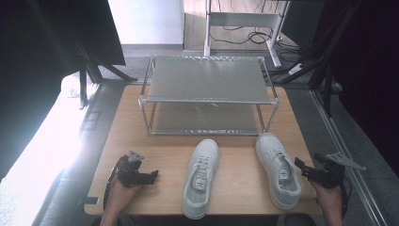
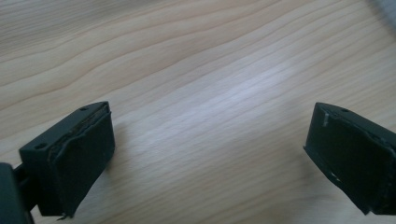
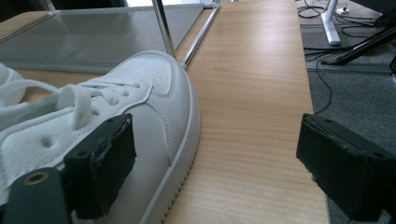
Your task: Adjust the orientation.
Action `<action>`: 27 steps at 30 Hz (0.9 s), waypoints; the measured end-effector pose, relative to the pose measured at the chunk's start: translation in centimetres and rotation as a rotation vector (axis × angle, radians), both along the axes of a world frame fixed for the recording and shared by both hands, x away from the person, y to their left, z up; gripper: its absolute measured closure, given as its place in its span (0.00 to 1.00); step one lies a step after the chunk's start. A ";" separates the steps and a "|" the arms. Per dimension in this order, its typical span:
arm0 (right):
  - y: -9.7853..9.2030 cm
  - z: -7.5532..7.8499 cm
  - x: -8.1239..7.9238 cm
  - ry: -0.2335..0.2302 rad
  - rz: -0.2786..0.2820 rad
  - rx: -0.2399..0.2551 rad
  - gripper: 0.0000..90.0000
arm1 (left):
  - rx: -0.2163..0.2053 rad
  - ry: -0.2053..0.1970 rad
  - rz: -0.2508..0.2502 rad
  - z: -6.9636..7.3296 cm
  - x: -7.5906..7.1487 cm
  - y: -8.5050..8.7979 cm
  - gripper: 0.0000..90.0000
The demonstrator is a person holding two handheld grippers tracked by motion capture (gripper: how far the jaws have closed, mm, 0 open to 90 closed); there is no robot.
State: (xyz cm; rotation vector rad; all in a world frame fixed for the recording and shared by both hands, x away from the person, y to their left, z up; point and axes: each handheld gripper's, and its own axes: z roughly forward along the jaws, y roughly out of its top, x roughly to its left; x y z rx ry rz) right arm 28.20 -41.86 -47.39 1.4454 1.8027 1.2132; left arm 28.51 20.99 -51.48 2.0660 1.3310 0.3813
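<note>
Wooden table (image 1: pixel 240 188): right shoe (image 1: pixel 277 170) near its right edge.

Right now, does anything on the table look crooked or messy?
A little. The two white shoes aren't lined up as a pair: the left shoe sits nearer the table's front edge, its heel at the edge, while the right shoe angles outward. Both stand upright on the table, and the rack is straight.

My fingers (image 3: pixel 107 168) stand wide apart at the frame's bottom, the left one over a white sneaker (image 3: pixel 154 107) on the counter (image 3: pixel 252 93), rack (image 3: pixel 93 32) upper left.
</note>
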 end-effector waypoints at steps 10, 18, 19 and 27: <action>0.0 1.3 -1.9 0.006 0.037 0.004 0.13 | -0.074 -0.097 -0.057 3.0 -1.8 -2.6 0.03; 1.2 2.7 -2.8 -0.007 0.070 -0.014 0.08 | -0.128 -0.148 -0.109 5.5 -3.0 -5.5 0.07; 1.3 2.9 -2.9 -0.013 0.073 -0.017 0.08 | -0.138 -0.151 -0.121 5.7 -3.1 -5.9 0.08; 3.0 2.8 -3.4 0.005 0.148 -0.078 0.10 | -0.119 -0.175 -0.221 7.2 -3.7 -9.9 0.09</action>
